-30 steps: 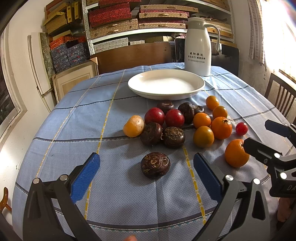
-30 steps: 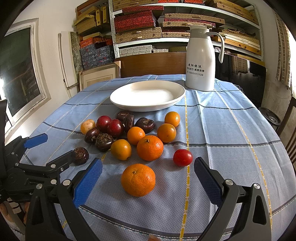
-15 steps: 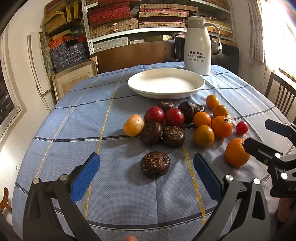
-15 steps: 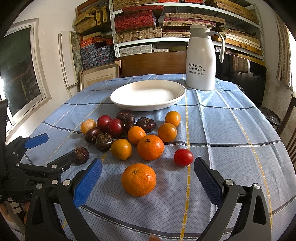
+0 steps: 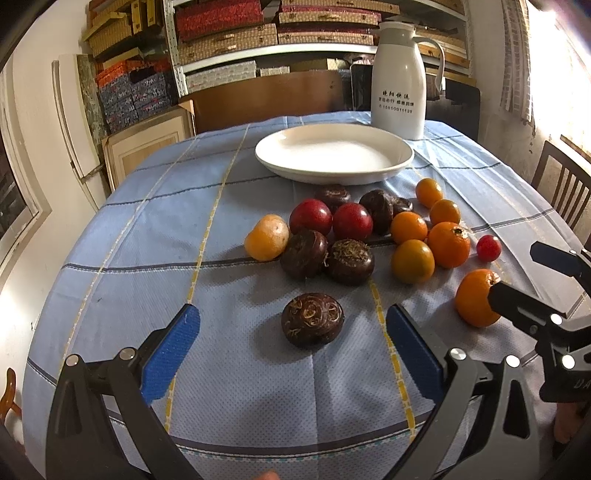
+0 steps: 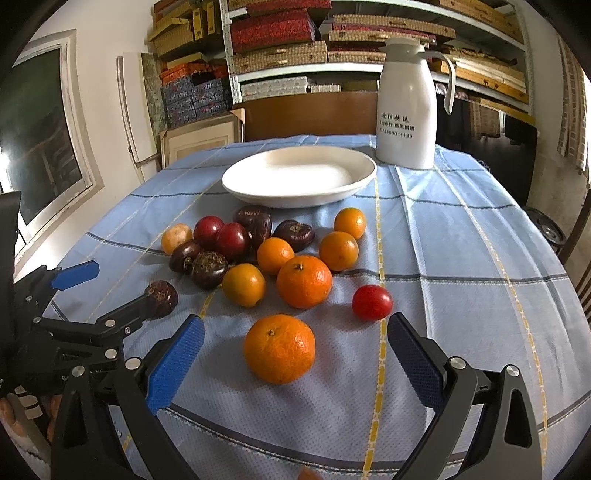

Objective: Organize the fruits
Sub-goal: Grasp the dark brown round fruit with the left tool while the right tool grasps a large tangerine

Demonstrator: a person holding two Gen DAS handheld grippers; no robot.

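Note:
Several fruits lie on the blue checked tablecloth [image 5: 147, 229]: oranges, red plums and dark brown wrinkled fruits. My left gripper [image 5: 291, 350] is open and empty, just short of a lone dark brown fruit [image 5: 312, 319] that lies between its blue pads. My right gripper [image 6: 293, 354] is open and empty, with a large orange [image 6: 279, 348] between its pads. That orange also shows in the left wrist view [image 5: 474, 302]. An empty white plate [image 5: 334, 152] stands behind the fruit pile; it also shows in the right wrist view [image 6: 299, 175].
A white thermos jug [image 6: 406, 107] stands behind the plate at the right. A small red fruit [image 6: 371, 302] lies right of the oranges. Shelves with boxes [image 6: 280, 33] fill the back wall. A wooden chair [image 5: 561, 177] stands at the table's right.
Both grippers have edged slightly forward toward the fruit; both stay open. The fruits have not moved.

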